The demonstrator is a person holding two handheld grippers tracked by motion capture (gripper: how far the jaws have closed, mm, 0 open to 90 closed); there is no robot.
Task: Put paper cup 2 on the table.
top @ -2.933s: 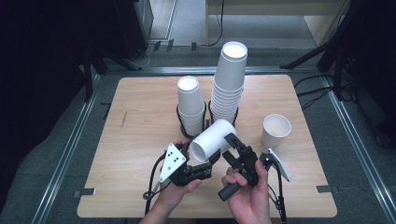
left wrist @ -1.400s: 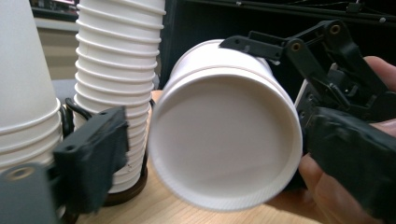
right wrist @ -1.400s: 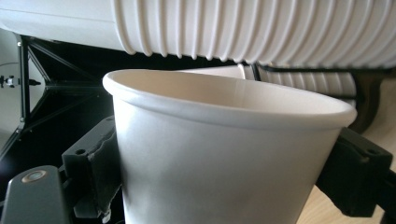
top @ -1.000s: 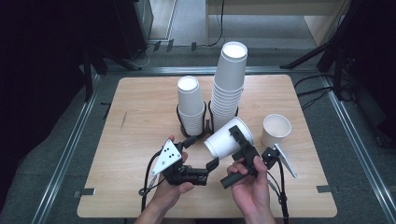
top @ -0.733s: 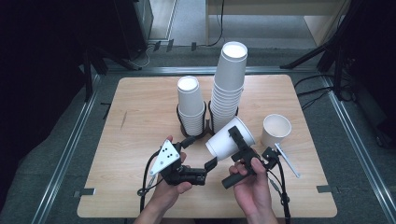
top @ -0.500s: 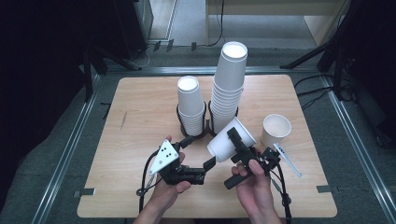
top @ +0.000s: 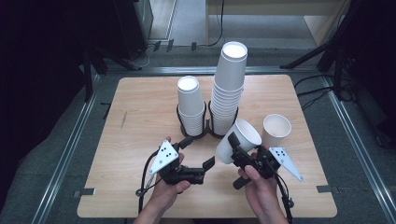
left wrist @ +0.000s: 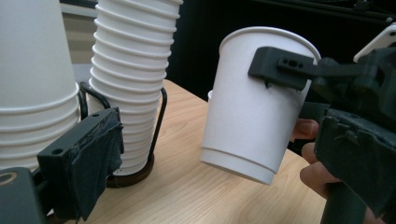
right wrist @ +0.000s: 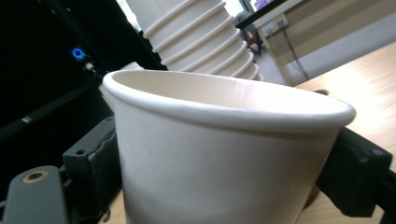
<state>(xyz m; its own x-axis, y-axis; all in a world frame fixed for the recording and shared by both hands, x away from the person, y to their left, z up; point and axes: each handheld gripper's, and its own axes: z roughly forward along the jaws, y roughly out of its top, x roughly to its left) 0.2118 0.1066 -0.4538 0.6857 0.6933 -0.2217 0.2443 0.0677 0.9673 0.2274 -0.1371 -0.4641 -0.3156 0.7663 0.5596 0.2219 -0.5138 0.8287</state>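
Note:
A white paper cup (top: 239, 139) hangs tilted above the table, mouth up and to the right, with my right gripper (top: 235, 150) shut on its wall. In the right gripper view the cup (right wrist: 219, 158) sits between both black jaws. In the left gripper view the same cup (left wrist: 247, 121) is off the wood, with one of the right gripper's fingers (left wrist: 280, 67) across its rim. My left gripper (top: 198, 152) is open and holds nothing, a short way left of the cup. Its cloth-covered pad (left wrist: 95, 158) shows at the lower left.
Two stacks of white cups stand in black wire holders at mid-table, a short one (top: 189, 103) and a tall one (top: 229, 86). A single upright cup (top: 276, 131) stands right of the held cup. Bare wood (top: 135, 116) lies to the left, and the table's front edge is close to the hands.
The held cup has swung from lying across, pointing left, to mouth-up and has shifted slightly right. The left gripper, earlier close under it, now sits apart from it.

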